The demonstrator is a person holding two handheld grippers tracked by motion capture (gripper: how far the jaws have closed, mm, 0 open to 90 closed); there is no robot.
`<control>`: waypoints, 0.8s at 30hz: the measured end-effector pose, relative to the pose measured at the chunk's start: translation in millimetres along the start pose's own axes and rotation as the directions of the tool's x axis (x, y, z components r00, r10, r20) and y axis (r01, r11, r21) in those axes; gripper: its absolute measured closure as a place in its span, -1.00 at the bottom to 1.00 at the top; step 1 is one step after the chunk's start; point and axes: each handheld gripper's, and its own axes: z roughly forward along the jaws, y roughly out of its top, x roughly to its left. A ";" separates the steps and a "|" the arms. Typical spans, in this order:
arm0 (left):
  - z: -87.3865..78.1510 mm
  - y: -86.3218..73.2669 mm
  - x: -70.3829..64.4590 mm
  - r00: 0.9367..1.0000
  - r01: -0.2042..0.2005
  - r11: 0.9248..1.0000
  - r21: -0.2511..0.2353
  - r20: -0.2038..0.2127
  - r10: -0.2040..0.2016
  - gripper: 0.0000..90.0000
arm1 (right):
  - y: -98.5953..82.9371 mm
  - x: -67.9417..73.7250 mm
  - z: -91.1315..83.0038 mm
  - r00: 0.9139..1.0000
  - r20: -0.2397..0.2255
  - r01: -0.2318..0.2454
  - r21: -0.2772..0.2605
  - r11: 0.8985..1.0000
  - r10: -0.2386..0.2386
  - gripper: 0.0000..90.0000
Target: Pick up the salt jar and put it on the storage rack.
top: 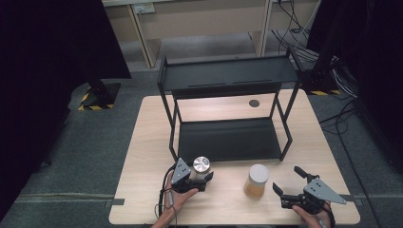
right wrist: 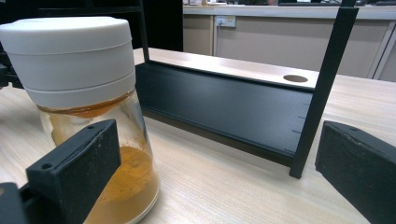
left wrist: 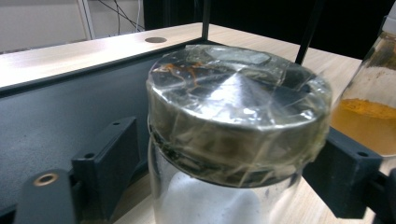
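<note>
Left gripper [top: 203, 179]: jaws stand either side of the silver-lidded jar [top: 201, 166], just below the lid. In the left gripper view both black jaws sit close against the glass; whether they press it I cannot tell, though it reads as a grasp being made. Jar stands on the wooden table [top: 147, 142], just in front of the black rack [top: 228, 76] and its lower shelf [top: 228, 140].

Judgement: step in hand is the pick-up of this jar, likely for the rack. Next move calls for a firm close under the lid, then a straight lift clear of the shelf lip.

Materials: jar [left wrist: 219, 205] is clear glass with white contents; lid [left wrist: 238, 112] is brushed metal, round, wrapped in wrinkled clear film, slippery-looking.

Right gripper [top: 287, 183]: jaws spread wide, holding nothing. White-lidded jar [top: 257, 181] stands just left of it, apart from the jaws; clear glass, orange powder [right wrist: 123, 186] inside, smooth matte white cap [right wrist: 70, 51]. Rack is matte black metal, thin posts.
</note>
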 end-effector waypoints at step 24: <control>2.0 4.9 0.4 1.000 -0.014 1.000 0.026 0.006 0.014 -0.32 | -0.2 -0.8 0.7 1.000 -0.004 -0.009 0.005 1.000 0.009 -0.99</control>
